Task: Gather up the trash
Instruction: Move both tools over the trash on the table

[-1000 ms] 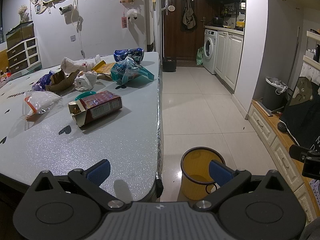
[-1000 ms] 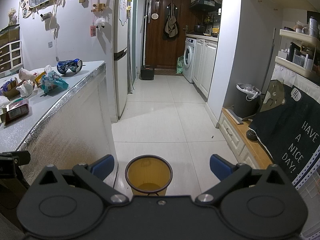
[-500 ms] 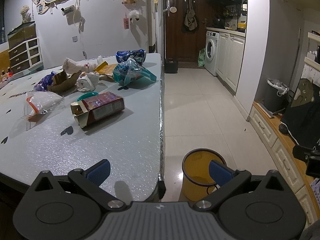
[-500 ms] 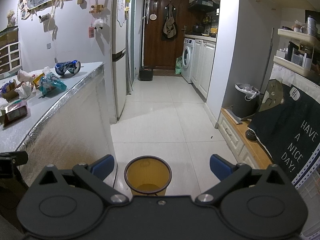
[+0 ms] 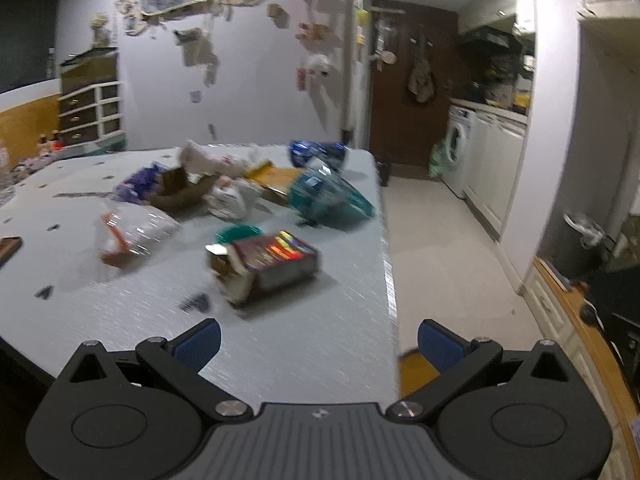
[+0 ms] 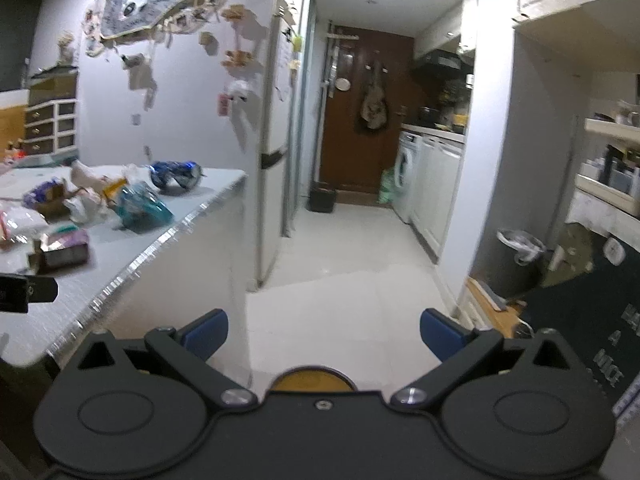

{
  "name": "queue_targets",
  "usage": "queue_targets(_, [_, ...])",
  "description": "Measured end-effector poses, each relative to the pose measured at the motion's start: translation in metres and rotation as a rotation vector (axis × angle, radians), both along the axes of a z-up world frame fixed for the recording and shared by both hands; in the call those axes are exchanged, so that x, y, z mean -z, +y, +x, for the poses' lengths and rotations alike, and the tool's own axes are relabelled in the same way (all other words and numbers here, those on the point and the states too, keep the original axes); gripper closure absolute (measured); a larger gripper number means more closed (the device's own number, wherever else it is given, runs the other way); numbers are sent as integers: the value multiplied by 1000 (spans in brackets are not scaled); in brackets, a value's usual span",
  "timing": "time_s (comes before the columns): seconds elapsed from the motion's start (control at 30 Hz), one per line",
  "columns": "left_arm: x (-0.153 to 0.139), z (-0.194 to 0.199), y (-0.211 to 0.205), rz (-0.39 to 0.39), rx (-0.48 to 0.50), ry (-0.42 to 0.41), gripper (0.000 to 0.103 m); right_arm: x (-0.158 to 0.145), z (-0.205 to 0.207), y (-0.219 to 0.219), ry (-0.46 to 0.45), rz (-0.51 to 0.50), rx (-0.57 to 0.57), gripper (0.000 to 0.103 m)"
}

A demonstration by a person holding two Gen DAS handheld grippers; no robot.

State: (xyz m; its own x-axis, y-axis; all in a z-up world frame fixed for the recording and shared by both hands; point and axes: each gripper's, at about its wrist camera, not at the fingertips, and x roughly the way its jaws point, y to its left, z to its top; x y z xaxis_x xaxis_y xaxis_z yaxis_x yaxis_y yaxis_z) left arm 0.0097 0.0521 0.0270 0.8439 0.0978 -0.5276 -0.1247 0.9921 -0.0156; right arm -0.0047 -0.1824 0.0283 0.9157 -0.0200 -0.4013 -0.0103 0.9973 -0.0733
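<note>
While the picture blurs a little, the left tongs (image 5: 318, 342) hang spread wide over the near edge of the silvery counter (image 5: 120, 300), nothing between the blue pads (image 5: 199, 340). Straight ahead of them lies the dark red carton (image 5: 266, 268), its flap end open and turned to the left, flat on the counter and well short of the pads. Just behind the carton peeks a green lid (image 5: 236, 232), and to the left sits a clear plastic bag (image 5: 128, 232) with an orange strip. Farther back the trash heaps up: a teal wrapper (image 5: 328, 200) near the right edge, a white crumpled bag (image 5: 228, 200), a torn brown box (image 5: 180, 192), a purple wrapper (image 5: 132, 188), a yellow packet (image 5: 276, 178) and a blue foil bag (image 5: 316, 152) at the far end. Over on the other side, the right tongs (image 6: 323, 336) are spread wide too and hold nothing, out above the pale tiled floor (image 6: 340, 280) beside the counter's foil-clad side. The yellow bin (image 6: 314, 378) stands on the floor right below them, only its rim showing over the tool's black body; from the left view a sliver of it shows past the counter's edge. Down the corridor stands a washing machine (image 6: 406, 176) by the brown door (image 6: 360, 120).
</note>
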Motion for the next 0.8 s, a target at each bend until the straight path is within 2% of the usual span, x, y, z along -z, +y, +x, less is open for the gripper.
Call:
queue_targets(0.2, [-21,6,38,27,-90,-61,0,-18,14,22,-56,5,-97,0])
queue_targets(0.47, [-42,18,98,7,-135,-87,0,-40,42,69,-121,41,-246,0])
queue_targets(0.63, [-50,29,140,-22,-138,-70,0,-41,72,103,-91,48,-306,0])
queue_targets(0.8, [-55,42,172,47,-207,-22,0,-36,101,132,-45,99,-371,0])
